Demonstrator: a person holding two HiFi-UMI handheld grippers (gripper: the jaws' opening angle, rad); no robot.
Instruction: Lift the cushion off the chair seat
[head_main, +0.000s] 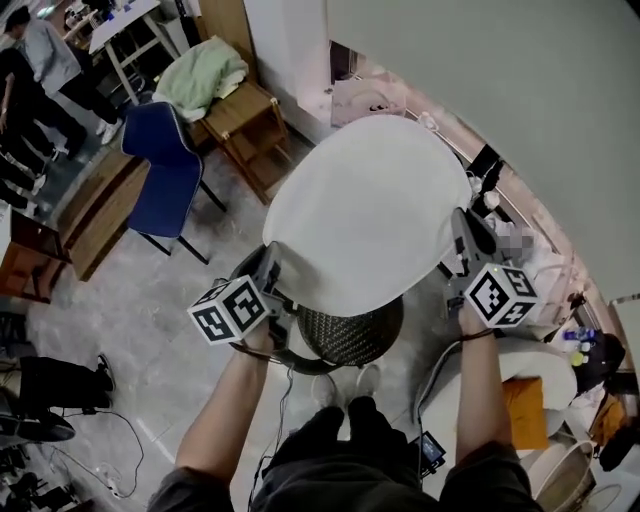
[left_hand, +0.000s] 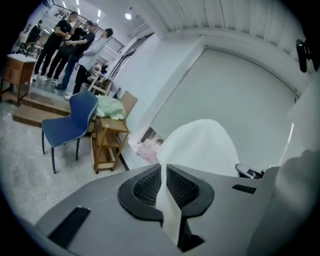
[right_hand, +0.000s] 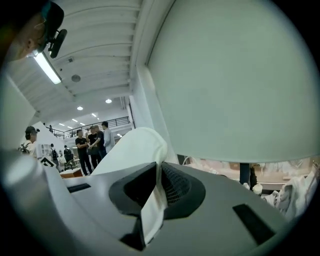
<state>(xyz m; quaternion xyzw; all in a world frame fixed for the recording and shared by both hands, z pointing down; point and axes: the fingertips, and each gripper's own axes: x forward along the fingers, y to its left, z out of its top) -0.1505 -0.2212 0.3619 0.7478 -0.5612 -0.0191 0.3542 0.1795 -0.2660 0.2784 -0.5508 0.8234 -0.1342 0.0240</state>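
Chair seat (head_main: 352, 338) mostly hidden under cushion (head_main: 365, 210)

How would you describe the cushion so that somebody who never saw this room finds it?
Start at the dark woven chair seat at the person's feet. Above it, the left gripper and right gripper hold the cushion by its edges. It is the plain white, rounded pad, unlike the dark seat beneath.

White rounded cushion (head_main: 365, 212), raised above woven chair seat (head_main: 350, 335)
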